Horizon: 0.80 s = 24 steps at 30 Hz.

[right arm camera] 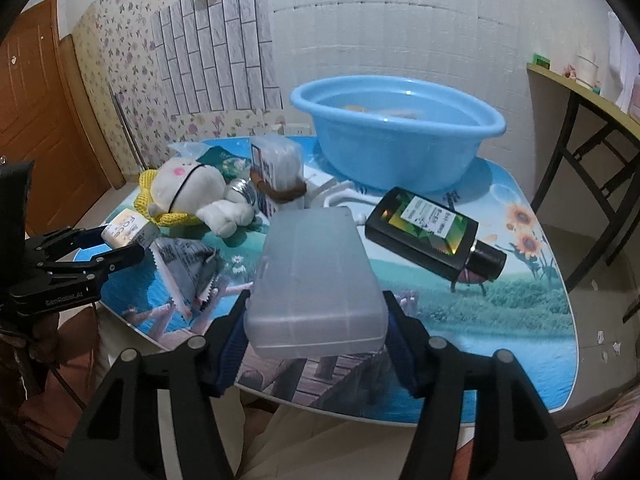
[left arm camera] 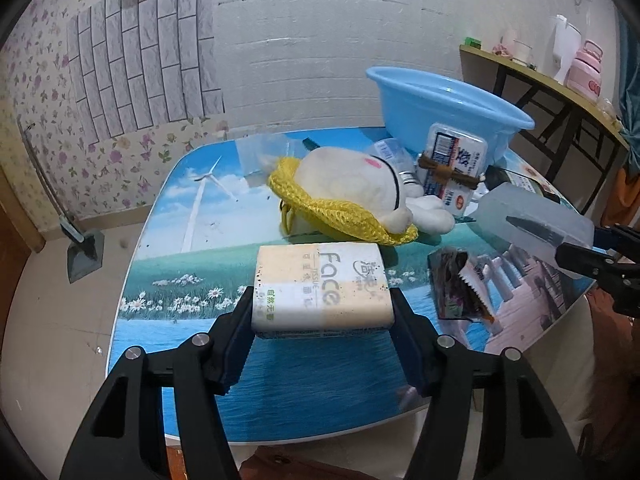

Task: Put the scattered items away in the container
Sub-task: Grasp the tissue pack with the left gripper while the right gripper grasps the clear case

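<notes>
We hold a gripper in each hand over a round table (right arm camera: 520,320) with a picture of sea and grass on it. Our left gripper (left arm camera: 322,312) is closed on a tissue pack (left arm camera: 320,288); both pads press its sides, and the pack sits at the near side of the table. Our right gripper (right arm camera: 316,320) is closed on a clear plastic box (right arm camera: 316,276), with a pad on each side of it. We cannot tell if the box is lifted or lying on the table.

The blue bowl (right arm camera: 396,148) stands at the far side of the table. We see a few small things inside it, but they are too blurry to name. Near the bowl lies a black bottle (right arm camera: 424,228) on its side. A white plush toy (left arm camera: 352,184) lies on something yellow and knitted (left arm camera: 340,216). Beside the toy stands a white packet (left arm camera: 456,160) with blue print. A dark snack bag (left arm camera: 460,284) lies between the pack and the box
</notes>
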Each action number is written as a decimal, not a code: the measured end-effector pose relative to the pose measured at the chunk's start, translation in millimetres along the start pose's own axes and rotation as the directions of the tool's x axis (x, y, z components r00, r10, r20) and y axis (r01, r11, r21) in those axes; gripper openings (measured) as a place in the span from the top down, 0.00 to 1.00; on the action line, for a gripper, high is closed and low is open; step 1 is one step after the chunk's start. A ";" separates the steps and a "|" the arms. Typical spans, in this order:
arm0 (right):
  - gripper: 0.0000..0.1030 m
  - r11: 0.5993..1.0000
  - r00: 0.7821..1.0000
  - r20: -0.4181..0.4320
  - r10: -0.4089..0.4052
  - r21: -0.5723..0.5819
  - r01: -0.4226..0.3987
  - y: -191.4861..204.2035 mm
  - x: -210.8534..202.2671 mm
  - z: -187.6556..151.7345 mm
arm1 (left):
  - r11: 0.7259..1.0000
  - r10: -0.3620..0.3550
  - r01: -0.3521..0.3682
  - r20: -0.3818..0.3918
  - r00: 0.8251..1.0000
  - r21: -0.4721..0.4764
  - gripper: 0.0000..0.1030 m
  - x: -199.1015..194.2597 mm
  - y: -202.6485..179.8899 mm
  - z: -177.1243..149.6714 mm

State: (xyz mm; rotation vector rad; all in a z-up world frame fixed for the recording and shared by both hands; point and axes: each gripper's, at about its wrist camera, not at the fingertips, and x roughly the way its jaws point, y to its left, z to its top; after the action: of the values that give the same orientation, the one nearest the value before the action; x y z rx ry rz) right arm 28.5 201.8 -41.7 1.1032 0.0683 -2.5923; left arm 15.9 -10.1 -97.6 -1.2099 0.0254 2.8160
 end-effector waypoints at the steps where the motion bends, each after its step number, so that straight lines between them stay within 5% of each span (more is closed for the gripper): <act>1: 0.41 1.000 1.000 -0.002 0.001 0.001 -0.001 -0.2 1.1 0.4 | 1.000 0.000 0.000 -0.004 1.000 0.007 0.39 0.9 -1.5 -0.2; 24: 0.39 1.000 0.992 -0.130 -0.001 -0.008 0.000 -3.1 27.8 -14.8 | 1.000 0.005 -0.004 -0.087 0.996 0.009 0.35 19.6 -5.4 -6.1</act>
State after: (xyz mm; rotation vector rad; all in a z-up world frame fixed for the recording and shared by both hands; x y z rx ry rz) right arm 19.7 199.6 -72.0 1.2679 0.1086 -2.5161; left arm 7.3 -3.7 -116.0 -1.3313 0.0453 2.7625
